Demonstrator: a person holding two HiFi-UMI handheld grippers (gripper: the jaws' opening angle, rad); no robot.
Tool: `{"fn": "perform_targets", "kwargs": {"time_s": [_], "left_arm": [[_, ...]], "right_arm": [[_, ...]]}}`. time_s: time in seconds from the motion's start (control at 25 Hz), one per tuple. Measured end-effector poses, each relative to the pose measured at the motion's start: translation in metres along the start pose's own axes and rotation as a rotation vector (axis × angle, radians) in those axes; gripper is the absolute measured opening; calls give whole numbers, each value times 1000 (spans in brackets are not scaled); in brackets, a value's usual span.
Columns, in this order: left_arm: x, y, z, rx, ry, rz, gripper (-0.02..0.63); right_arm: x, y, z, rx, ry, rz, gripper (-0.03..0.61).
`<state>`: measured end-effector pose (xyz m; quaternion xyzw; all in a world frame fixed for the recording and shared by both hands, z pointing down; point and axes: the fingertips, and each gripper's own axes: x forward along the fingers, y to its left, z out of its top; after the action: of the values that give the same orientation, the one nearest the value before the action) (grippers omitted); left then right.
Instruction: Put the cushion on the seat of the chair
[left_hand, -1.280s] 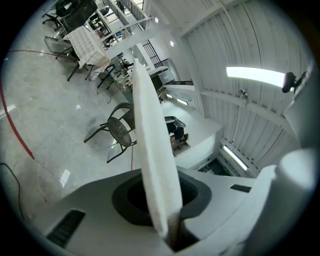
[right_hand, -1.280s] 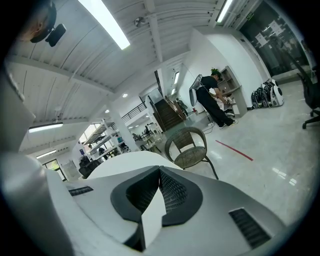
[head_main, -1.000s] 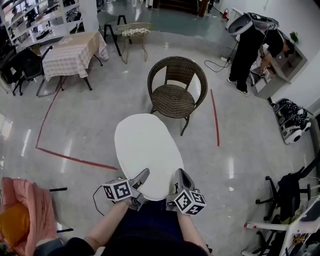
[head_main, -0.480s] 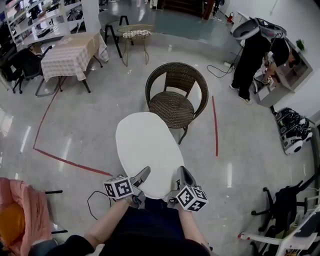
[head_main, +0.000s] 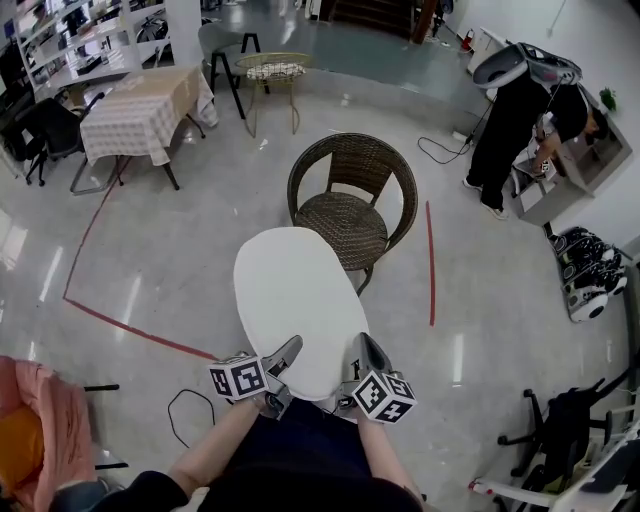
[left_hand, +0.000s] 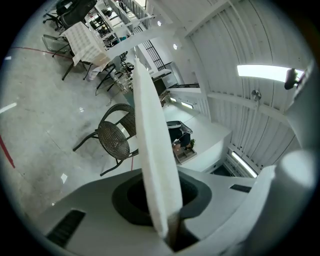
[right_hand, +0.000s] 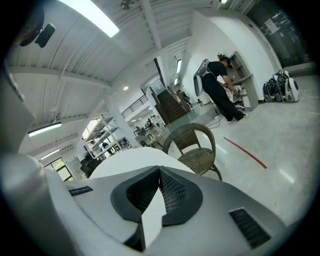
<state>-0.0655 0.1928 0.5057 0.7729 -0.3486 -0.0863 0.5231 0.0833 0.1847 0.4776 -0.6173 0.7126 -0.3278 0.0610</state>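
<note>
A white oval cushion (head_main: 296, 306) hangs level in front of me, held by its near edge. My left gripper (head_main: 287, 353) is shut on the near left rim, and my right gripper (head_main: 362, 352) is shut on the near right rim. In the left gripper view the cushion (left_hand: 152, 150) shows edge-on between the pads; in the right gripper view the cushion (right_hand: 131, 158) runs off from the jaws. The brown wicker chair (head_main: 349, 200) stands just beyond the cushion's far end, seat bare, also visible as the chair (left_hand: 116, 138) and the chair (right_hand: 196, 148).
A red tape line (head_main: 431, 262) runs on the floor right of the chair. A table with a checked cloth (head_main: 140, 102) and a small wire chair (head_main: 272, 70) stand at the back left. A person (head_main: 520, 110) bends over a cart at the back right. Office chairs (head_main: 560, 400) sit at the right.
Both grippers have carried the cushion forward; its far end has come up to the chair's front edge and the chair sits nearer in the head view.
</note>
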Motion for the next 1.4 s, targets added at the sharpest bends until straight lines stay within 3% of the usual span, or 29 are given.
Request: {"fn": "perform_targets", "kwargs": {"time_s": [0.36,0.64,0.88,1.4], "left_arm": [[30,7,-1,-19,-23,13,71],[31,8,-8,-24,-35,45,71],[20,11,6,-33,-70,67,71],[48,14,12,-41,-24,53,71]], "right_arm": [[18,-26,14,24,6,2,3],[16,-41,6,52,33,-8,3],[18,-37,2,69,37,7,3],[31,-50,17,94,14,-24,3]]}}
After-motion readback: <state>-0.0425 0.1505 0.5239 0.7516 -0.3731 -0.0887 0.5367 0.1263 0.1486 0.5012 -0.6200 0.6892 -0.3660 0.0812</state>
